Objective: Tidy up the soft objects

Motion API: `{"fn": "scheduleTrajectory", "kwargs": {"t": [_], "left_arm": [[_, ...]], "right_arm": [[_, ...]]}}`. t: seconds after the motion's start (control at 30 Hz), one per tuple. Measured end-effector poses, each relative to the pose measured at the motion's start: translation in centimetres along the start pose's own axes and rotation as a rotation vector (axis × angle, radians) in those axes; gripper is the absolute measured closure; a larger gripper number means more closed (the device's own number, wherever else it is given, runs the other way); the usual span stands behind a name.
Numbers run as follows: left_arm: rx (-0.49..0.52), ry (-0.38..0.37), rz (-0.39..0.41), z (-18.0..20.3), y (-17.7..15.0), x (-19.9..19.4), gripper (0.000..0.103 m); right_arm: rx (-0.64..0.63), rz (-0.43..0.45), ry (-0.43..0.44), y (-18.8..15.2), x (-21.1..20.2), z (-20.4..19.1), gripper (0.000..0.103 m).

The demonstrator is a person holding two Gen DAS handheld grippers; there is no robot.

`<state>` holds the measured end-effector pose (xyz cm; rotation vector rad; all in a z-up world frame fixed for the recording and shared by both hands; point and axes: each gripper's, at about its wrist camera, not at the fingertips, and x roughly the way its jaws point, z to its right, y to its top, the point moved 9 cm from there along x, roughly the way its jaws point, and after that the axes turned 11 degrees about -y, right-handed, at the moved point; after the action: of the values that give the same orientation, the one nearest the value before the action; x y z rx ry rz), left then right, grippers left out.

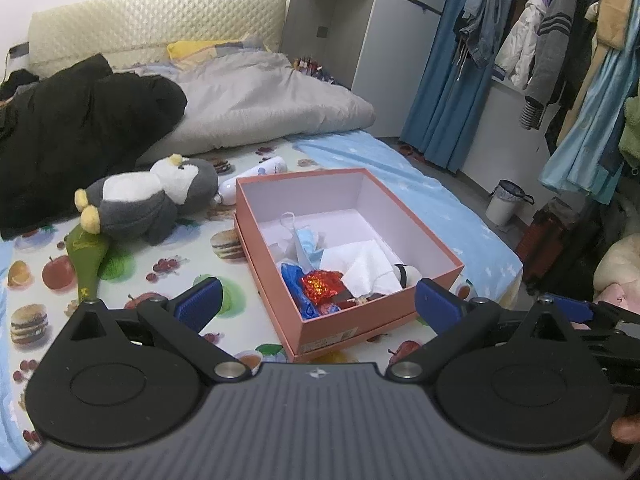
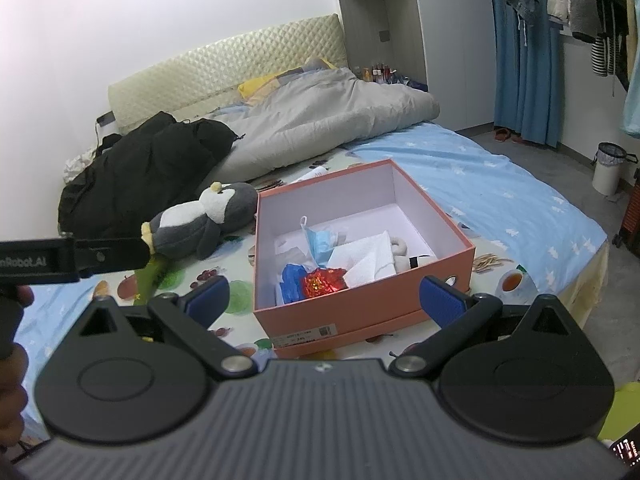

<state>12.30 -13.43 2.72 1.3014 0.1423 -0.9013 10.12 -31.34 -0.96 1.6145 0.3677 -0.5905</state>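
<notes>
The bed point(image 1: 420, 168) carries everything: a fruit-and-burger print sheet under the work area, a pale blue sheet toward the right edge, a grey duvet point(image 1: 264, 104) and black coat point(image 1: 80, 128) bunched toward the headboard.

The salmon cardboard box point(image 1: 436, 276) sits near the foot edge of the bed, open-topped, rigid and square, nested in a shallow tray that looks like its own lid. Risk: a gripper catching the near wall could tip or slide it on the soft mattress.

The plush penguin point(image 1: 160, 196) lies on its side just left of the box, outside it; probably the next item. It is bulky, fuzzy and compressible. Risk: a shallow pinch may take only pile and slip.

A green bottle-shaped item point(image 1: 86, 260) lies partly beneath the penguin and may drag along.

Inside the box: white tissue point(image 1: 368, 268), a blue face mask point(image 1: 310, 246), blue plastic point(image 1: 294, 286), and a crinkled red foil piece point(image 1: 322, 284). All are light and may lift out if snagged.

The left gripper point(image 1: 318, 304) and right gripper point(image 2: 324, 300) both hover before the box, fingers spread wide, holding nothing.
</notes>
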Motion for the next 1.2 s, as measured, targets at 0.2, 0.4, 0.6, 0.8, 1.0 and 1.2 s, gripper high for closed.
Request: {"fn": "scheduleTrajectory", "kwargs": {"t": [0.2,0.4,0.6,0.8,1.0,1.2], "left_arm": [[-0.001,0.0,-0.003,-0.08,0.05,0.36,0.0],[-0.004,-0.001,-0.001,-0.03,0.05,0.36,0.0],[-0.008,-0.003,0.002,-0.04,-0.1,0.34,0.0],[-0.011,-0.005,0.005,-0.01,-0.3,0.26,0.0],[-0.007,-0.005,0.01,-0.01,-0.25,0.2,0.0],[-0.007,0.004,0.005,0.06,-0.35,0.37,0.0]], "right_arm": [[0.0,0.001,0.002,0.08,0.02,-0.11,0.0],[0.005,0.006,0.002,0.23,0.05,-0.22,0.0],[0.009,0.014,0.006,0.19,-0.09,-0.38,0.0],[0.008,0.018,0.001,0.18,-0.12,-0.33,0.0],[0.012,0.011,0.001,0.06,-0.05,-0.29,0.0],[0.012,0.012,0.003,0.08,-0.15,-0.38,0.0]]}}
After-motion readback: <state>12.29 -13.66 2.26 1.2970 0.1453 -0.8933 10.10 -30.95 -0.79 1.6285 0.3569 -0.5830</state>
